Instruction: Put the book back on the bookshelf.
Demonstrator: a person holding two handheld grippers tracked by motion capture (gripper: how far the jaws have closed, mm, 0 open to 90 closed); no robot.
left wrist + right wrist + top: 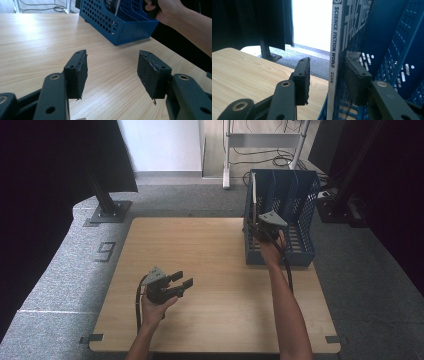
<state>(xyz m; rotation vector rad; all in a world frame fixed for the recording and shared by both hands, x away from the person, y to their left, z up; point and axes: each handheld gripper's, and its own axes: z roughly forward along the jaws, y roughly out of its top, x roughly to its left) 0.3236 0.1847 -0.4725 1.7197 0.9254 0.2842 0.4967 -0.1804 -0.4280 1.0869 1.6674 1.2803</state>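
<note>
Standing a magazine (335,50) upright in the blue file rack (300,220) looks like the step in hand, and it appears nearly finished: the magazine, its spine reading "Science Fiction World", stands on end in the rack's outermost slot on the side that faces the middle of the table (200,270); the rack itself sits at the table's far right corner. In the right gripper view the right gripper (325,75) has the spine between its jaws; the inner pad seems to lie against the cover, while a gap shows between the outer pad and the spine, so the grip reads as released and not clamped. The left gripper (112,72) hovers low over the bare wood near the table's near left part, jaws spread with nothing between them, and takes no part in the work. My judgement is that the next move calls for drawing the right gripper straight back and up along the spine without dragging the cover, since a sideways pull could tip the magazine out of the slot or shift the light rack toward the table's right edge.
</note>
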